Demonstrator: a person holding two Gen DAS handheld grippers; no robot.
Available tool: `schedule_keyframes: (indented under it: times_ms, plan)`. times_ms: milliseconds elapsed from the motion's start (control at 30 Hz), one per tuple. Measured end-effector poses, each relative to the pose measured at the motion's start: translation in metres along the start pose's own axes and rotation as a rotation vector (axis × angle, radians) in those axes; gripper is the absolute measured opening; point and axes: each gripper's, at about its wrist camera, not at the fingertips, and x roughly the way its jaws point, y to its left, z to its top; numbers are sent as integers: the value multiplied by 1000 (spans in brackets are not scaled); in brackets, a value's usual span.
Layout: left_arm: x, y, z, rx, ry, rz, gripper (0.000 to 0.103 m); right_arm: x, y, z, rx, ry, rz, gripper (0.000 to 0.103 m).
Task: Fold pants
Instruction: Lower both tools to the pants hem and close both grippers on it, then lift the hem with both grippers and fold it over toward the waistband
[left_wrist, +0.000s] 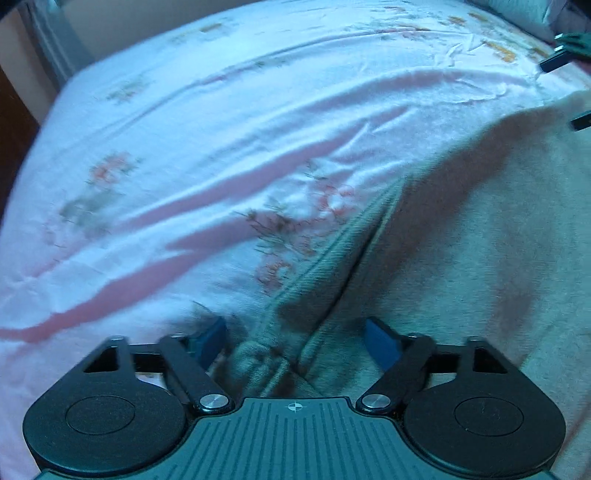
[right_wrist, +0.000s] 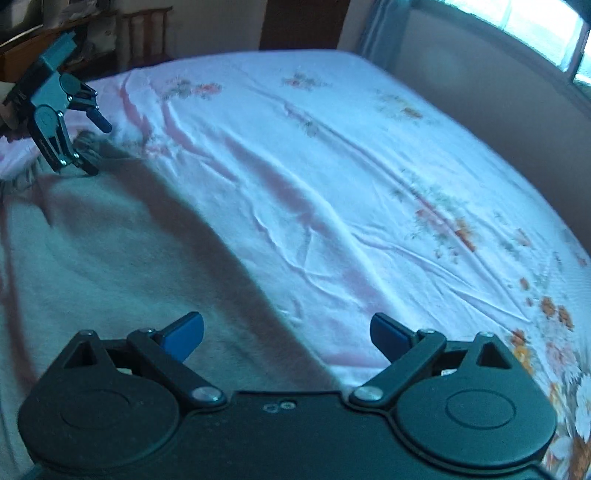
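Note:
The pale grey-green pants (left_wrist: 480, 229) lie spread on the bed. Their ribbed waistband (left_wrist: 332, 251) runs diagonally toward my left gripper (left_wrist: 295, 339), which is open, with the band's end lying between its blue fingertips. In the right wrist view the pants (right_wrist: 110, 251) fill the left side. My right gripper (right_wrist: 286, 332) is open and empty over the pants' right edge. The left gripper also shows there at the far left (right_wrist: 98, 147), open at the waistband end.
The bed sheet (left_wrist: 207, 122) is white and pink with flower prints and long wrinkles. A wall and window (right_wrist: 535, 33) run along the far side. Wooden furniture (right_wrist: 92, 33) stands beyond the bed's left corner. A pillow (left_wrist: 517, 11) lies at the far right.

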Motion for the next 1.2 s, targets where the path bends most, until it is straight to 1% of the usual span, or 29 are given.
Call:
schedule_keyframes:
  times_ms: [67, 167, 233, 267, 333, 400, 433, 500, 533, 567, 600, 633, 733, 767, 833, 867, 933, 967, 1033, 1100, 1200]
  plan:
    - [2, 1, -1, -5, 5, -20, 69, 13, -7, 1, -19, 30, 17, 91]
    - [4, 3, 2, -21, 36, -53, 62, 28, -17, 5, -12, 56, 52, 90]
    - [3, -2, 4, 3, 39, -52, 50, 36, -21, 9, -11, 74, 76, 90]
    - [2, -5, 4, 14, 39, -46, 47, 40, -23, 9, -18, 89, 83, 90]
    - [-2, -9, 2, 39, 35, -27, 36, 47, -27, 10, -25, 123, 91, 90]
    - [-5, -8, 1, 42, 32, -19, 31, 49, -32, 8, -11, 134, 102, 90]
    - [-6, -7, 1, 43, 31, -16, 30, 50, -34, 7, -1, 136, 114, 90]
    - [-9, -9, 1, 46, 27, -3, 30, 56, -35, 4, 11, 172, 141, 88]
    - [-9, -10, 0, 51, 23, 7, 30, 58, -34, 3, 11, 190, 156, 75]
    - [-10, -12, 0, 55, 19, 17, 30, 56, -31, 2, 11, 193, 185, 32]
    - [-10, -13, 0, 60, 16, 24, 30, 51, -29, 3, 12, 183, 223, 8]
    - [-9, -13, -1, 56, 15, 26, 30, 47, -27, 2, 10, 187, 230, 0]
    - [-6, -11, 3, 34, 22, 27, 31, 43, -19, -1, -16, 215, 210, 0]
    - [-4, -12, 4, 45, 23, 36, 32, 44, -16, -1, -24, 216, 198, 3]
    - [0, -13, 6, 46, 26, 47, 36, 47, -10, 1, -44, 225, 175, 6]
    - [1, -13, 6, 48, 24, 53, 37, 51, -11, 3, -37, 234, 176, 8]
    - [2, -12, 6, 32, 27, 51, 37, 53, -12, 4, -17, 243, 180, 8]
    - [0, -12, 6, 32, 26, 56, 34, 51, -11, 4, -13, 249, 179, 3]
    - [-6, -20, 2, 68, 17, 86, 24, 45, -8, 5, -11, 255, 165, 0]
    - [-14, -27, -2, 83, -7, 129, 20, 35, 1, 2, -38, 238, 135, 0]
    - [-27, -38, -9, 73, -67, 185, 19, 16, 17, -4, -64, 171, 46, 0]
